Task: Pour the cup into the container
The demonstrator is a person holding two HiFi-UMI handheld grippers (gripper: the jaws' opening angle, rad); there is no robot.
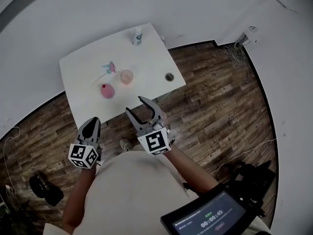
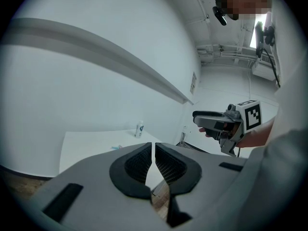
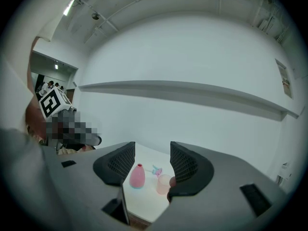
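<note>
**Desk:** What do the gripper views give you that the head view does not?

**Operator:** Nearest first. In the left gripper view I see my left gripper (image 2: 153, 147) with its jaws pressed together and nothing in them. The head view shows them only from above. That view also catches my right gripper (image 2: 198, 118) side-on, off to its right. The right gripper view shows that gripper's jaws standing apart and empty, framing the table things well beyond them. Only the head view lays out the whole table (image 1: 80, 67) and the floor round it.

**Desk:** And the cup?

**Operator:** The cup (image 1: 126, 76) is a pale pink, see-through tumbler, upright near the table's middle, well apart from both grippers. I cannot tell what is in it. A pink vase (image 1: 107, 90) with a narrow neck stands near it, closer to my edge. A small blue-and-pink item (image 1: 109, 68) lies beyond the vase. A small dark round pot (image 1: 169, 76) sits apart by the right edge, and a white bottle (image 1: 137, 36) stands at the far edge.

**Desk:** Room to move?

**Operator:** Both grippers hang short of the near edge, over the wood floor (image 1: 220, 111). Bare tabletop lies left of the vase and between the cup and the pot. Cables (image 1: 237, 55) lie on the floor off the far right corner, and a white wall (image 1: 98, 9) closes the scene behind the table.
</note>
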